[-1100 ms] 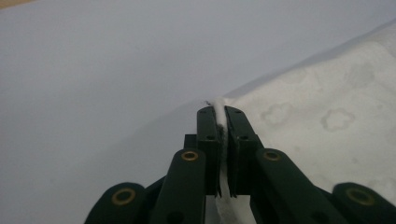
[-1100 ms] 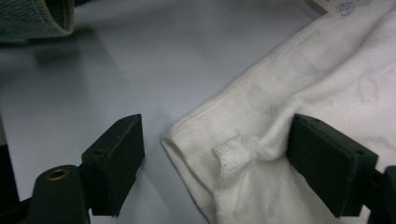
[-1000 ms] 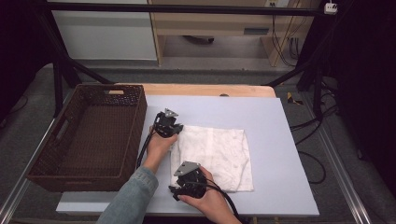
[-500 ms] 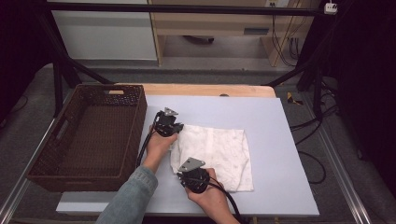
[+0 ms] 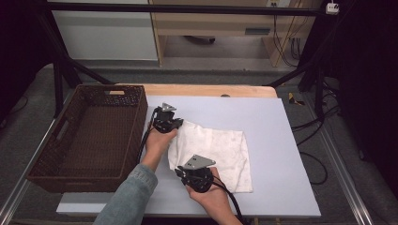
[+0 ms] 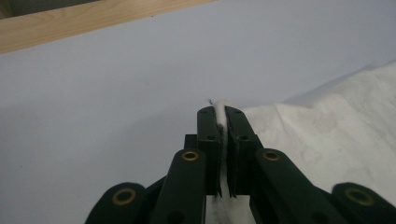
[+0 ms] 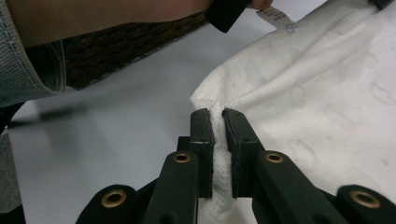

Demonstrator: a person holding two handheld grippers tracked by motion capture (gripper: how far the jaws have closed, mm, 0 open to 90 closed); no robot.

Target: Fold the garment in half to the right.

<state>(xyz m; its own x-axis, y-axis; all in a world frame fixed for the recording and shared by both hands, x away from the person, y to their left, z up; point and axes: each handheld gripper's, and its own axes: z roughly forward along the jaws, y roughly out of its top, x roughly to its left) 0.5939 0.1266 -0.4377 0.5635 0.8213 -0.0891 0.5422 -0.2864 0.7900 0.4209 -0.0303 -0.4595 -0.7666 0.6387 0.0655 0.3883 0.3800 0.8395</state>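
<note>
Two grippers pinch one white cloth point(image 5: 213, 152) lying on table point(image 5: 272, 140) beside basket point(image 5: 94, 136): L gripper point(image 6: 219, 114) clamps far corner; R gripper point(image 7: 215, 116) (jaws just closing) grips near edge.

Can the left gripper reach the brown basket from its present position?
Probably yes: the left gripper is just beside the basket, with nothing between them. But it is shut on the white towel, so it would carry that corner along.

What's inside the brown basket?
The wicker basket looks empty: its dark woven floor shows bare in the high view. The inner face of its near wall is hidden by the rim.
</note>
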